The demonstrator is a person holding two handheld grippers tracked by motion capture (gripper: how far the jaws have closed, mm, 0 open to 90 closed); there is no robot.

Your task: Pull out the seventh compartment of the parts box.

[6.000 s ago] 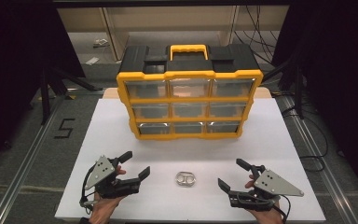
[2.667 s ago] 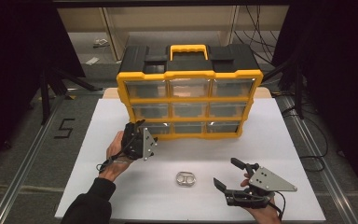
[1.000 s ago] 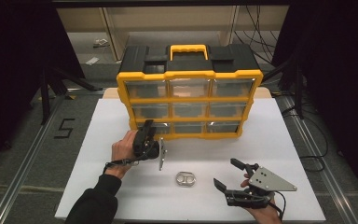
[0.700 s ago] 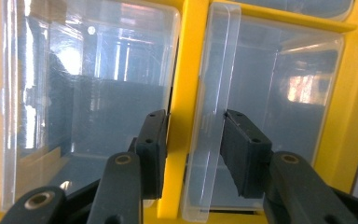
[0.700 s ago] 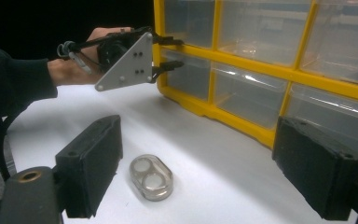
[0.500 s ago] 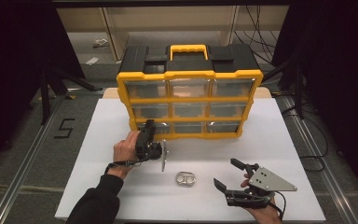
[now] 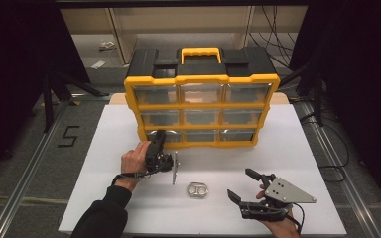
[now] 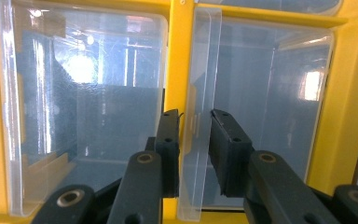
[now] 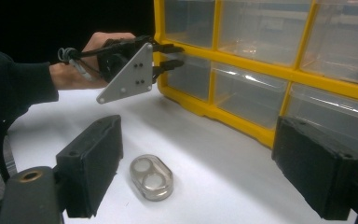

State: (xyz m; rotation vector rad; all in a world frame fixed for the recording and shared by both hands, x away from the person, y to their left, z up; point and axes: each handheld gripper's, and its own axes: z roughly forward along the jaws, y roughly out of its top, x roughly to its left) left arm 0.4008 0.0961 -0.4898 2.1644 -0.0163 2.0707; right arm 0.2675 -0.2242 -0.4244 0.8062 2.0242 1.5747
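A yellow and black drawer organizer (image 7: pixel 201 79) with clear drawers stands at the back of the white table (image 7: pixel 307 148). My left gripper (image 7: pixel 158 136) is turned on its side at the bottom-left drawer (image 7: pixel 155 135). It is open, with one jaw on each side of that drawer's clear pull lip (image 8: pixel 196 126). A small oval piece with two round discs (image 7: pixel 198 190) lies on the table between the hands. My right gripper (image 7: pixel 239 183) hovers low at the front right, open and holding nothing, with the oval piece (image 9: pixel 151 177) just ahead of it.
The organizer's black top carries a yellow carrying handle (image 7: pixel 198 51). Its drawers (image 9: pixel 247 93) look empty. Cables (image 7: pixel 327 163) trail along the floor to the right of the table. A "5" (image 7: pixel 68 135) is marked on the floor at the left.
The left gripper has travelled from the front left up to the organizer and rolled onto its side at the bottom-left drawer. The right gripper has barely moved.
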